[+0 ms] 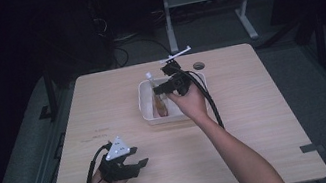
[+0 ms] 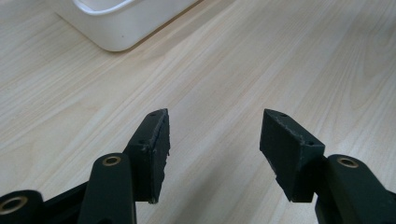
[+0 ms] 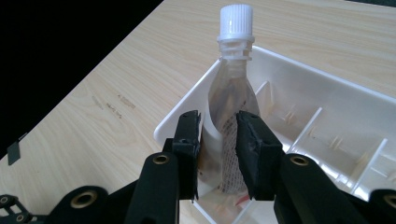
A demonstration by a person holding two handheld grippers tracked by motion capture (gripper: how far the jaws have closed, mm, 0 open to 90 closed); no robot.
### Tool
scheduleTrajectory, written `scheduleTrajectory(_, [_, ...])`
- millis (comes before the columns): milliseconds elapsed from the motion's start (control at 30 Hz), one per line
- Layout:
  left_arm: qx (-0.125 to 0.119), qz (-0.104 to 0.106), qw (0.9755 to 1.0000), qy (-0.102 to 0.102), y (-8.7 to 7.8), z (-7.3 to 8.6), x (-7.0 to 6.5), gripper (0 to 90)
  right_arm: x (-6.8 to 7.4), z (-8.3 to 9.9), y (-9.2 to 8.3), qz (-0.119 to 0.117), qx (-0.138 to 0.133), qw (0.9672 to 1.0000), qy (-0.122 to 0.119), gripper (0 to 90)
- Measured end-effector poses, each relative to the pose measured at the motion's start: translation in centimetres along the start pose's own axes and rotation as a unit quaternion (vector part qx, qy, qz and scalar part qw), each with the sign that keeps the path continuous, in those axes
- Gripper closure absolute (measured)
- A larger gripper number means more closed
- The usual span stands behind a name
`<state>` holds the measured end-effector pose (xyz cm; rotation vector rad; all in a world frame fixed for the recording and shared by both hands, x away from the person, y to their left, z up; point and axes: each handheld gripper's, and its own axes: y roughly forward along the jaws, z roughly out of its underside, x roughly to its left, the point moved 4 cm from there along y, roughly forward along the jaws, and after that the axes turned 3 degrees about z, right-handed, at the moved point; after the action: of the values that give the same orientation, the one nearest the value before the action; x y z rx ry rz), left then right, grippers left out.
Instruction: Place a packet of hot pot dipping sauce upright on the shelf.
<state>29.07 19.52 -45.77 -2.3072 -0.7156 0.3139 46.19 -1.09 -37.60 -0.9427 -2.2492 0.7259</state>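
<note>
The right tongs (image 3: pixel 218 149) are over the white tub (image 3: pixel 327 88) with the 2 jaws either side of a soft pouch bottle (image 3: pixel 231 98) with a white cap (image 3: pixel 236 21). It stands tilted at the tub's near end, leaning on the wall, probably so the cap stays up. A sliver of gap shows at the jaws, so it looks more let go than squeezed. The left tongs (image 2: pixel 215 140) sit open and empty low over the bench (image 2: pixel 233 60), parked just short of the tub, likely waiting out of the way.
</note>
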Motion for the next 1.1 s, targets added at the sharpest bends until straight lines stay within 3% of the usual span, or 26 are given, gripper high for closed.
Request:
scheduleTrajectory(700, [0.004,-0.003,1.0000,0.002,0.1,0.0,0.0,40.7,-1.5,1.3,-2.9,-0.031,0.003,0.9995,-0.005,59.7])
scheduleTrajectory(1100, [0.006,-0.003,1.0000,0.003,0.2,0.0,0.0,40.7,-1.9,2.4,-4.4,-0.048,0.004,0.9985,-0.027,55.5])
